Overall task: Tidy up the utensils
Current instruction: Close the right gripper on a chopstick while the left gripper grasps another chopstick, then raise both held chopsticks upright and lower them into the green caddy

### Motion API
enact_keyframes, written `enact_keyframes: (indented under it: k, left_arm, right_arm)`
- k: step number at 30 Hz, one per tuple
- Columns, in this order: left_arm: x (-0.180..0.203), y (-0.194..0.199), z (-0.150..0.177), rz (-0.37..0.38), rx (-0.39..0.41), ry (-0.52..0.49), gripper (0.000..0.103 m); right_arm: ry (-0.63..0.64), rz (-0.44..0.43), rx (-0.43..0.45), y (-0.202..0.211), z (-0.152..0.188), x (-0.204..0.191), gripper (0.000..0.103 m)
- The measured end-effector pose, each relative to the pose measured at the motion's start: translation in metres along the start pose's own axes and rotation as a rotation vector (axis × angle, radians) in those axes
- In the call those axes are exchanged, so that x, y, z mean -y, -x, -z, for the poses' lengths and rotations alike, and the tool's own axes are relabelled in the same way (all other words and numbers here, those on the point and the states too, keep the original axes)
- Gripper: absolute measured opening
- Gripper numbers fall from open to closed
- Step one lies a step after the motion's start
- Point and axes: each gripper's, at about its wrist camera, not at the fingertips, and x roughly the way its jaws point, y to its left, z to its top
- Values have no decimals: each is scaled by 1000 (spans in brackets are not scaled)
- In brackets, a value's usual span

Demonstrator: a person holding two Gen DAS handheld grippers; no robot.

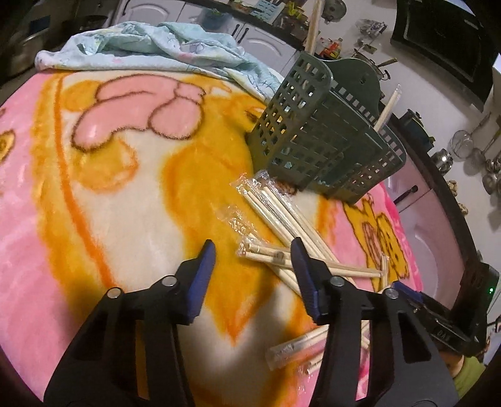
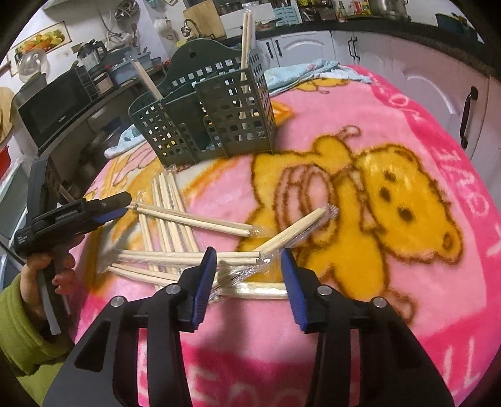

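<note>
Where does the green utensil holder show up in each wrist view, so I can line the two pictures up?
Left wrist view: the green utensil holder stands upper right of centre, on the blanket, just beyond the wrapped chopsticks.
Right wrist view: the holder stands upper left of centre, again beyond the chopsticks.
Shared landmark: a chopstick pair standing upright in one end compartment.
</note>
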Motion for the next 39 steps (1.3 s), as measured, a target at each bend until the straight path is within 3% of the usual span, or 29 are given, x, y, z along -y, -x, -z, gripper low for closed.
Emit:
enact_keyframes:
  k: [2,8,14,27,39]
  left_arm:
    - [0,-1,-1,7,0,3,38]
    - [2,-7,-3,22,-11,-2,24]
    - [3,-9,-3,29,-14,-15,10]
    - [8,10,-4,81,23,-40,2]
    - [46,68,-22,122,177,-136,1]
  right_arm:
    - [-12,-4,-6,-1,1,1,39]
    - [-44,-27,-14,-2,2,5,25]
    - [-34,-17,-2,2,1,5,4]
    - [53,9,78,18,-9,-13,2]
    - [199,-1,182,46,-38,-56,2]
